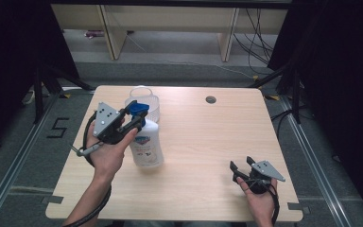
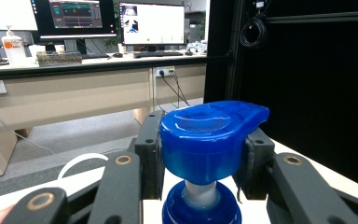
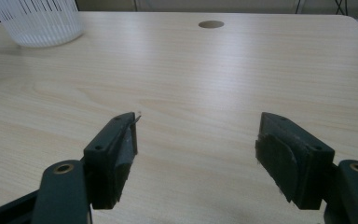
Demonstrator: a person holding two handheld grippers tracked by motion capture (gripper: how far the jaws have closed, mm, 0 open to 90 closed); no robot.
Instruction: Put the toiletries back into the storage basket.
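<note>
High view: left gripper [image 1: 134,116] clamps bottle's blue pump [image 1: 138,109] beside basket [image 1: 146,101]

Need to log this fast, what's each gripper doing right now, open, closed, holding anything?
Left gripper: closed on the blue pump head of the white bottle.
Right gripper: open, holding nothing, over the table.

**Left claw clamped, right claw wide open**

Left claw [image 1: 133,119] is raised at the left, forearm reaching in from below, both pads pressed against the held item. Right claw [image 1: 240,166] sits low at the right, jaws spread apart, nothing between them.
</note>
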